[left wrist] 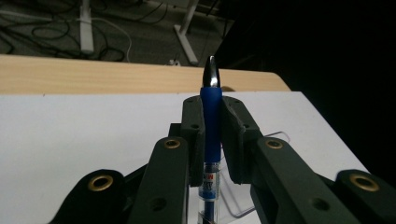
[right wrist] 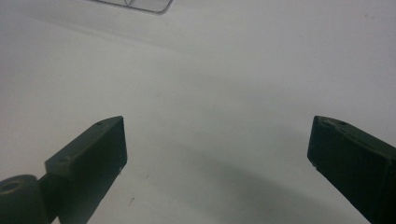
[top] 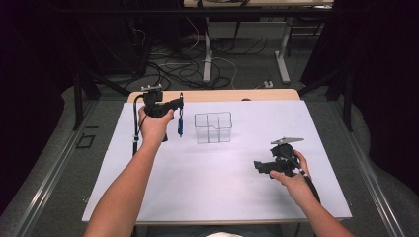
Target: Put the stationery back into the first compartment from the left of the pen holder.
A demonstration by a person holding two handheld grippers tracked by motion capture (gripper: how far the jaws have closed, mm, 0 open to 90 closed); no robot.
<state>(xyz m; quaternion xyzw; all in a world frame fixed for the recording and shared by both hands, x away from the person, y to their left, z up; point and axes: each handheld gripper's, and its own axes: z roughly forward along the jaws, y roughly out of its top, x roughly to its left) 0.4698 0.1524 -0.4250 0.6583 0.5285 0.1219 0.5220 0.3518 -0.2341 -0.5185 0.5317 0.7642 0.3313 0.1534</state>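
Nearest me, my right gripper [top: 263,167] hangs low over the white sheet [top: 217,182], its jaws spread wide with only bare paper between them. Farther out, my left gripper [top: 179,102] has its jaws clamped on the blue pen [left wrist: 211,121], which stands upright between the pads, its silver end above them and its clear barrel hanging below. Just beyond the fingers sits the clear divided organizer [top: 213,127]. I judge this the carrying step; next I must bring the pen over one compartment and lower it before opening.
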